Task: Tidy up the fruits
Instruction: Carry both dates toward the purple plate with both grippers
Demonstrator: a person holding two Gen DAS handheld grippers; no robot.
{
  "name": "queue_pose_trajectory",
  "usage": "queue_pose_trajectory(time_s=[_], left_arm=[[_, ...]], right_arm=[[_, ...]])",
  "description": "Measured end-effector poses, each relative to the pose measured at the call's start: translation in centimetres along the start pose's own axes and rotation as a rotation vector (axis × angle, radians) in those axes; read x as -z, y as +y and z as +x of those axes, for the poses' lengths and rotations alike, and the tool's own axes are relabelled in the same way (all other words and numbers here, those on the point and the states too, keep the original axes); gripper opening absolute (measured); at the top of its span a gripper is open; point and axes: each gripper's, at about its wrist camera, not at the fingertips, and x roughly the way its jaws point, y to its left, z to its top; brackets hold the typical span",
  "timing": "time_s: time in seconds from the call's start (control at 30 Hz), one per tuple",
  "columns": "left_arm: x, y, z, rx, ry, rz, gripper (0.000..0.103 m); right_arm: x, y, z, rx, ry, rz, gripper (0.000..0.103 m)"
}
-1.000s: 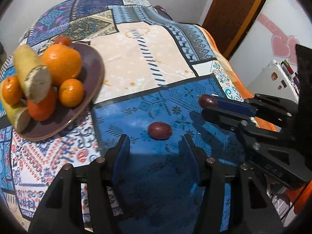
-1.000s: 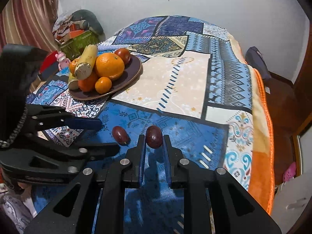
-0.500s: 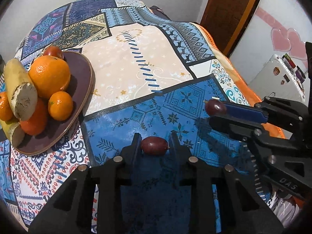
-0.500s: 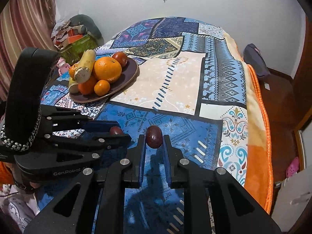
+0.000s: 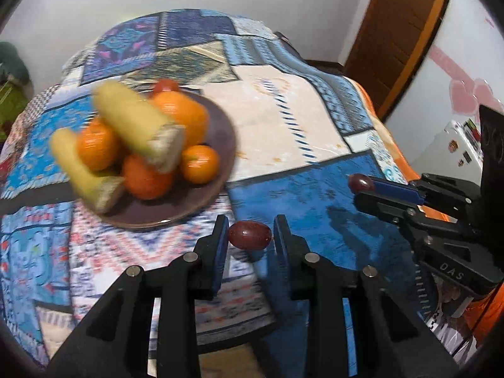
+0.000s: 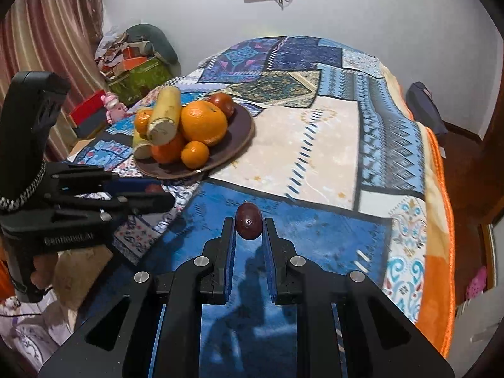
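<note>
My left gripper [image 5: 250,236] is shut on a small dark red fruit [image 5: 249,235], held above the patterned cloth just in front of the brown plate [image 5: 217,170]. The plate carries oranges [image 5: 176,116], two yellow banana pieces [image 5: 135,123] and a red fruit at the back. My right gripper [image 6: 249,225] is shut on a second dark red fruit [image 6: 249,224] over the blue patch of the cloth. In the left wrist view the right gripper [image 5: 362,186] shows at the right with its fruit [image 5: 360,182]. In the right wrist view the left gripper [image 6: 151,193] shows at the left, below the plate [image 6: 242,135].
A patchwork blanket [image 6: 330,132] covers the table, with an orange edge [image 6: 441,220] at the right. Boxes and clutter [image 6: 135,69] stand by the curtain at the far left. A wooden door [image 5: 403,25] and a white appliance [image 5: 460,148] lie to the right.
My left gripper closed on the red fruit that lay on the blue patch, lifted it and swung left toward the plate. The right gripper kept its fruit and drifted slightly.
</note>
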Motion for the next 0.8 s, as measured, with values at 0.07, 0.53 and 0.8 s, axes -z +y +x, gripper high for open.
queue_pose_trajectory(time_s=[0.07,0.53,0.8], left_arm=[[0.1,1.6,-0.7,-0.021,-0.01,-0.022,0.029],[-0.4,7.1,-1.9,-0.076,-0.036,-0.079,0.029],[-1.0,7.8,-1.0,-0.079,-0.038,-0.078,0.029]], right_arm=[[-0.3,0.7,0.4,-0.009,0.0,-0.005,0.016],[-2.6,4.9,4.3,-0.094,0.018,-0.06,0.016],[-3.4,5.8,6.6,-0.111,0.038,-0.074,0.016]])
